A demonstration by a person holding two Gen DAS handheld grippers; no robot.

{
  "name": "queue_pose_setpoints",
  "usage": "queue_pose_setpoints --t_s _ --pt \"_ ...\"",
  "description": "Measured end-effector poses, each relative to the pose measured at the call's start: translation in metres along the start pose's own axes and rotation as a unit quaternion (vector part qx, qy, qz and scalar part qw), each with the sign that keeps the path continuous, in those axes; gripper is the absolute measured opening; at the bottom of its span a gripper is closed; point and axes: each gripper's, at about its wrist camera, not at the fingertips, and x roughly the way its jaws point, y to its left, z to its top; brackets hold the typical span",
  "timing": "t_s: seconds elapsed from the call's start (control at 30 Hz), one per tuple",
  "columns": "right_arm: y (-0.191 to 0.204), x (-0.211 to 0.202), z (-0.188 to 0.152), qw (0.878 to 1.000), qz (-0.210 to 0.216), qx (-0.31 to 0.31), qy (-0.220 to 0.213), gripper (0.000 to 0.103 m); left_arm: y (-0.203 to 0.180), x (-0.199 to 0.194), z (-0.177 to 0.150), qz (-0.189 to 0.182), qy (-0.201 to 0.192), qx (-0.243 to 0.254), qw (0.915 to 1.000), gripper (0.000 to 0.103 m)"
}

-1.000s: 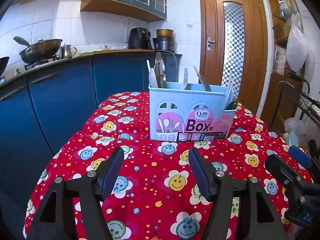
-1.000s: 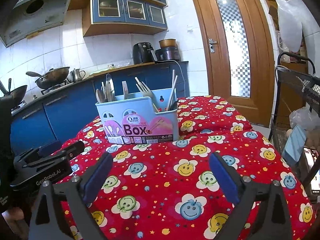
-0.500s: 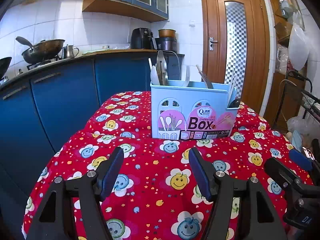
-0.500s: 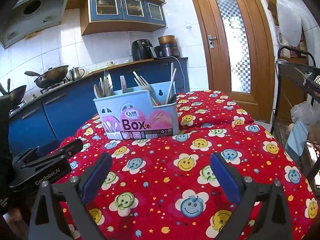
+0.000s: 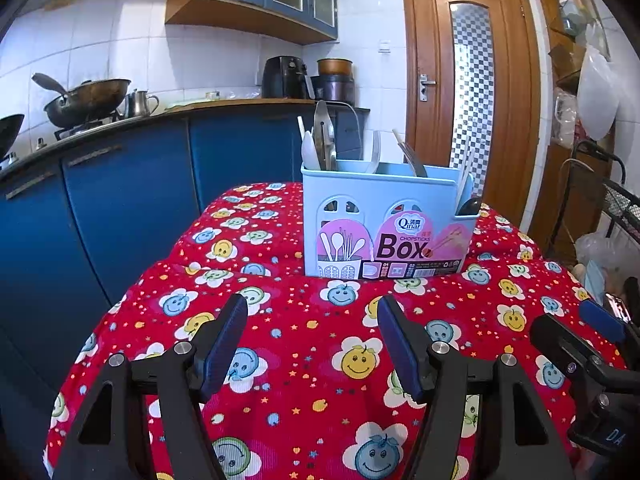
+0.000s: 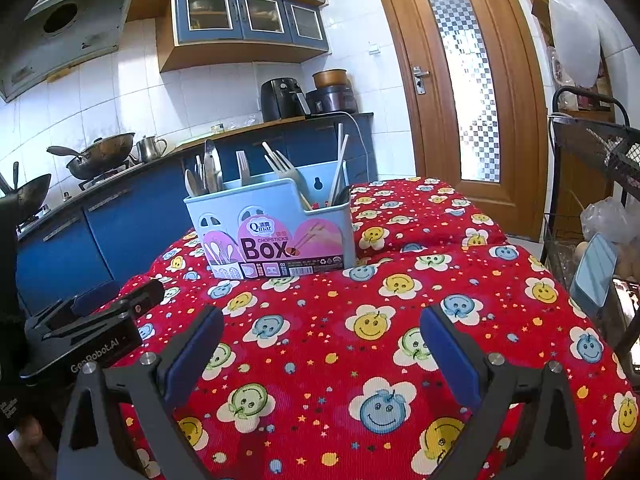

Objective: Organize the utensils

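Nothing on my bench has shifted since earlier — both hand-held grippers, left hand-held gripper [image 5: 312, 336] and right hand-held gripper [image 6: 320, 344], hang open and empty, while every utensil I see stands in the pale blue plastic chopsticks box [image 5: 384, 224] — seemingly done.

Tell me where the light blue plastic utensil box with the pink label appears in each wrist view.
Left wrist view: the light blue plastic utensil box stands right of centre, beyond the open fingers.
Right wrist view: the box stands left of centre.
Shared landmark: the brown wooden door, behind it on the right.
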Motion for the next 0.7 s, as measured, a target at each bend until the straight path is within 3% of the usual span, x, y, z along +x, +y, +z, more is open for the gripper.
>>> queue_pose_setpoints --t_s 0.7 --pt "-0.0004 0.0004 0.0000 1.000 0.000 0.001 0.001 0.100 0.0001 -0.0013 -0.0003 0.002 -0.004 0.000 1.0000 0.069"
